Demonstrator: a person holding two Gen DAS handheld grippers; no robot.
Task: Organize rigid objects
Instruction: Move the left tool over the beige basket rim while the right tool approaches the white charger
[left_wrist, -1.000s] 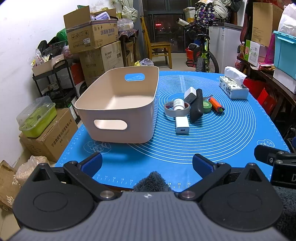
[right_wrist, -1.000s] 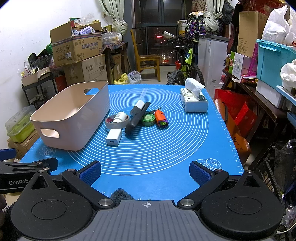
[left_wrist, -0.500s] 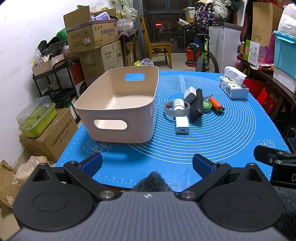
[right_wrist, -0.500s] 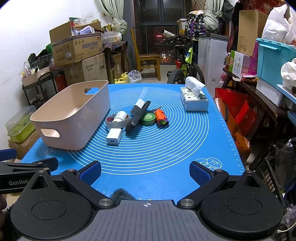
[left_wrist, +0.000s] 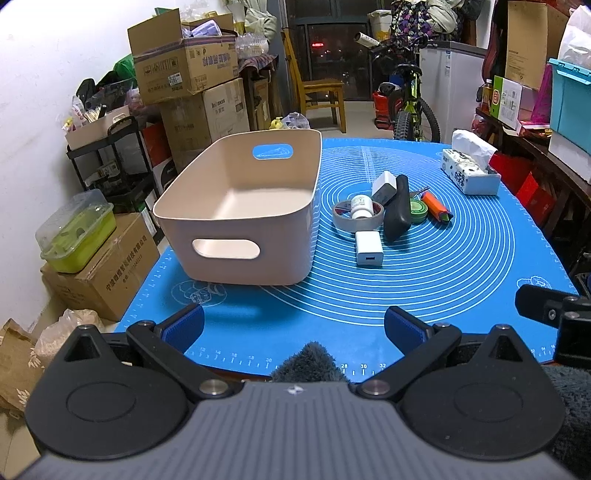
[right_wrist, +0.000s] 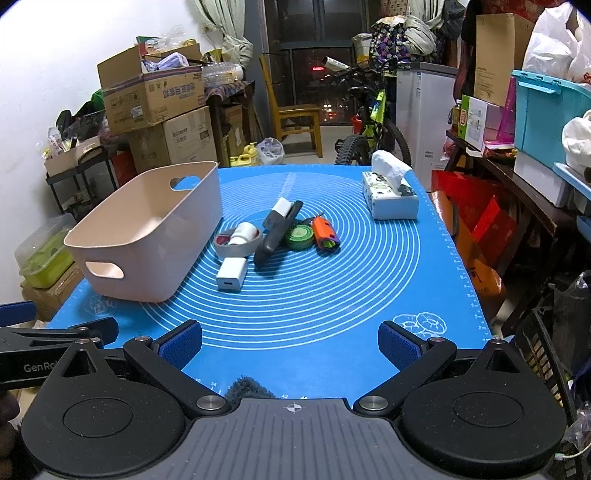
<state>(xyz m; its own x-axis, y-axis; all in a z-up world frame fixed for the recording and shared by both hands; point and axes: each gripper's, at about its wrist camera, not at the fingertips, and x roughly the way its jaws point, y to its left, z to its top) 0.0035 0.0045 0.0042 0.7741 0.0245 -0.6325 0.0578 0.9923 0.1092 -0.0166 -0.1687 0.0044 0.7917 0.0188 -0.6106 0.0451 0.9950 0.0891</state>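
An empty beige bin (left_wrist: 240, 206) (right_wrist: 147, 229) stands on the blue mat at the left. Right of it lies a cluster: a white charger (left_wrist: 368, 248) (right_wrist: 231, 274), a grey tape ring (left_wrist: 341, 220) (right_wrist: 231, 250) with a small white bottle (left_wrist: 361, 207) (right_wrist: 243, 233) in it, a long black object (left_wrist: 398, 214) (right_wrist: 277, 234), a second white charger (left_wrist: 384, 184), a green tape roll (left_wrist: 419, 210) (right_wrist: 299, 237) and an orange utility knife (left_wrist: 436, 206) (right_wrist: 324, 232). My left gripper (left_wrist: 293, 326) and right gripper (right_wrist: 290, 343) are open and empty at the mat's near edge.
A tissue box (left_wrist: 471, 171) (right_wrist: 391, 192) sits at the mat's far right. Cardboard boxes (left_wrist: 184, 66), a shelf, a chair (left_wrist: 317, 92) and a bicycle (left_wrist: 406, 103) stand beyond the table. Cluttered shelves line the right side.
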